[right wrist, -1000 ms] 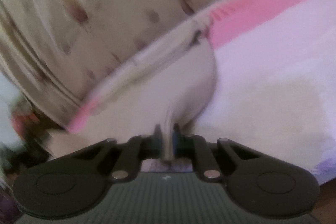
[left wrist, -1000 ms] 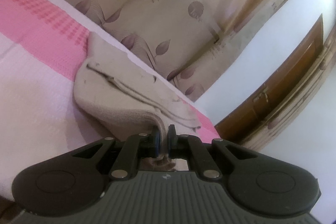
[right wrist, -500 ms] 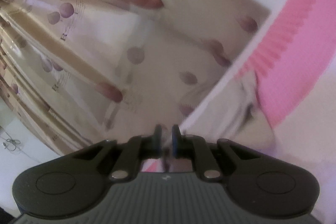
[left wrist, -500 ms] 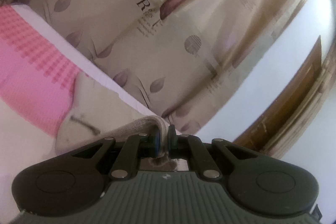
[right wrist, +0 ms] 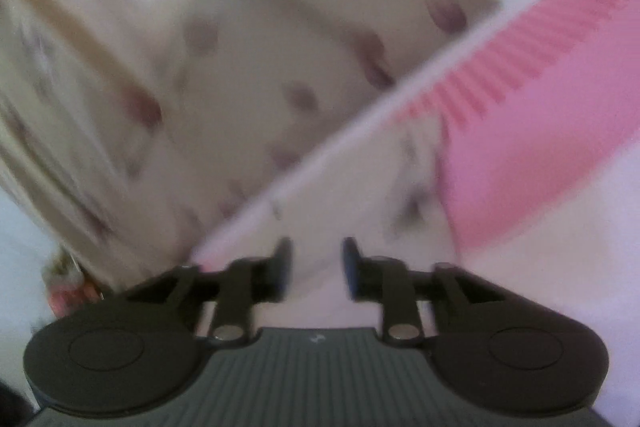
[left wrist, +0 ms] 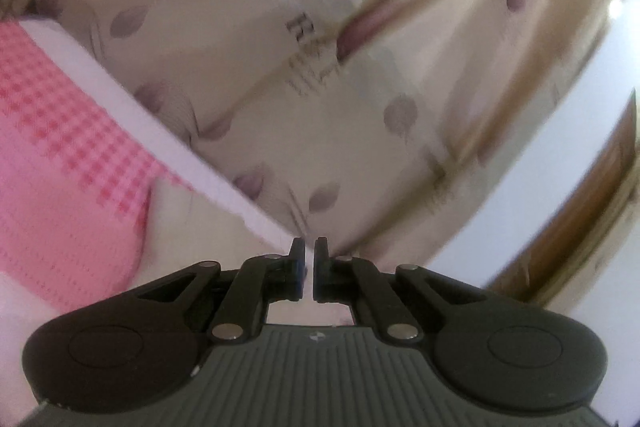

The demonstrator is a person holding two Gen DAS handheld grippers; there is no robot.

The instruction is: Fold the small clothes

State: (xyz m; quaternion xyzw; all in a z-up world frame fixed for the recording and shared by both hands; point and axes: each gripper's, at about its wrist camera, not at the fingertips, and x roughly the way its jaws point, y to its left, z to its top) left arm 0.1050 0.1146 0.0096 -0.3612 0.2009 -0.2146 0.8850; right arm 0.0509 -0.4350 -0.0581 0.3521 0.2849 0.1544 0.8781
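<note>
Hovering low over a bed, the left gripper shows its fingers drawn almost together, a thin sliver of light between them and no cloth caught there. Ahead and to its left lies the small beige garment, blurred, resting on the pink-and-white bedspread near the bed's far edge, where a pale border runs diagonally across the view. Behind it hangs a beige curtain printed with mauve leaves and lettering; a brown wooden door frame curves along the right side against a white wall.

On the other side, the right gripper stands with its fingers spread clearly apart and nothing between them. Just beyond them the same beige garment lies on the bedspread, its edge meeting the pink checked band. The right wrist view is heavily smeared, so the garment's folds cannot be made out.
</note>
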